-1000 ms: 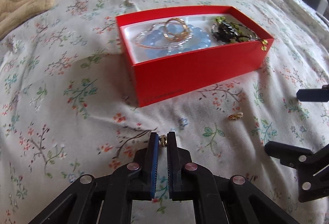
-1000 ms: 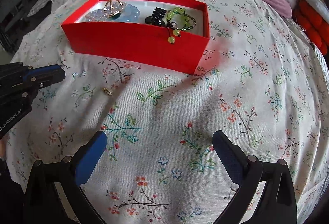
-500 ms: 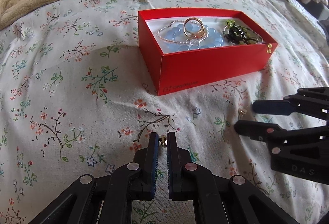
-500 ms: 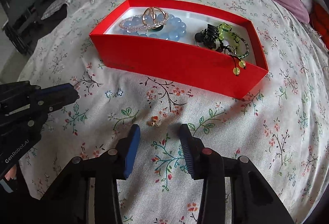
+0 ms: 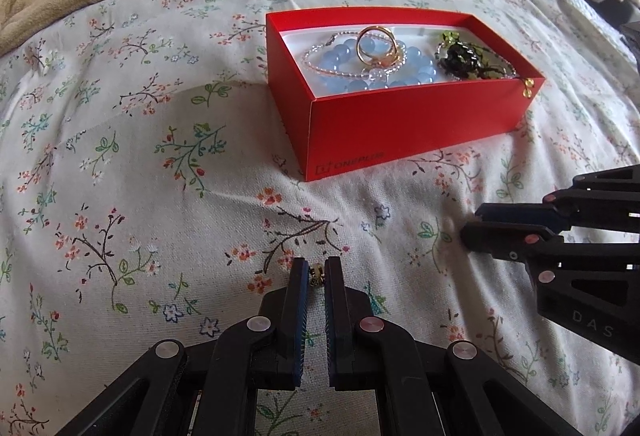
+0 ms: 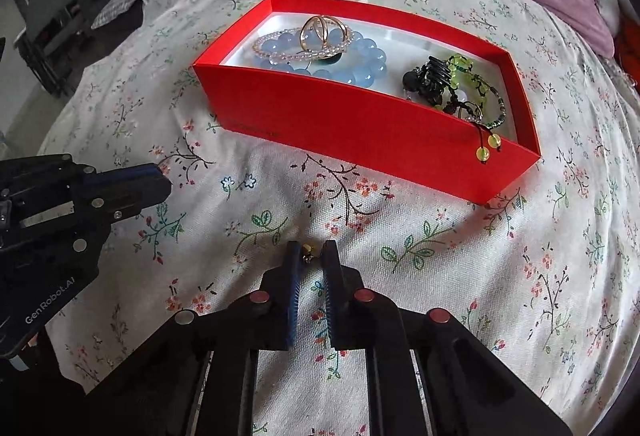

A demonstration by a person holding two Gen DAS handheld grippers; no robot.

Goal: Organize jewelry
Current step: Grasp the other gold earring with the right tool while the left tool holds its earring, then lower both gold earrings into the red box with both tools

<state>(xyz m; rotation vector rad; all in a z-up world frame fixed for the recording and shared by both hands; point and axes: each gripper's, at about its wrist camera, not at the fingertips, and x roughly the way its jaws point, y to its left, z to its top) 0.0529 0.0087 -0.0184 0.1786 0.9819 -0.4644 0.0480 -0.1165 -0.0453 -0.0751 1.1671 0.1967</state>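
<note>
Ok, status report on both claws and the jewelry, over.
Left claw shut on a small gold earring. Right claw has just been closing on a second gold piece. Red box open ahead, bracelets inside. Nothing in the way.

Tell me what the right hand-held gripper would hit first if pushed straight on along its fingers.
Probably the floral bedspread just past its tips: the right hand-held gripper points steeply down, a small gold earring between its fingers. The red box lies further on, likely above that line.
</note>
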